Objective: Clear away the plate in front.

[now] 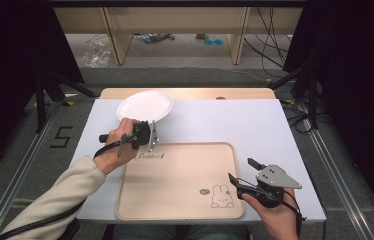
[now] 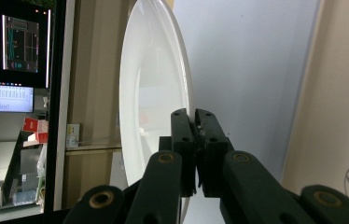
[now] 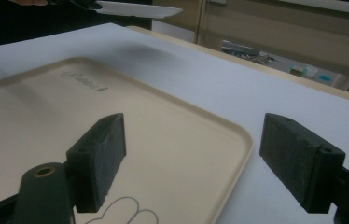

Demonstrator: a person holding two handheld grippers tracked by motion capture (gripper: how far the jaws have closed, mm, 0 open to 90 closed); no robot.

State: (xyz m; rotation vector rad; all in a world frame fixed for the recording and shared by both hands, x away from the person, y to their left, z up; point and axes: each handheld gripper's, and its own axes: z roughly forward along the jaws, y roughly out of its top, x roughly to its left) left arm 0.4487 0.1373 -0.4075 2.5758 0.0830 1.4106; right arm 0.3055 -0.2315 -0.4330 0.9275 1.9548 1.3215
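Pinching white plate (image 2: 151,93) rim | left hand-held gripper (image 2: 195,122) clamped | plate beyond tray (image 1: 180,182)

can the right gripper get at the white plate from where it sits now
Probably not without a long move: the right gripper hangs open at the tray's near right corner, while the white plate is across the table, clamped in the left gripper.

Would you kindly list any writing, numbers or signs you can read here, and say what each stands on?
"5": dark numeral on the floor left of the table.
Script word on the beige tray, near its far left corner: begins "R", the rest too blurred.
Text on the monitor: too small to read.
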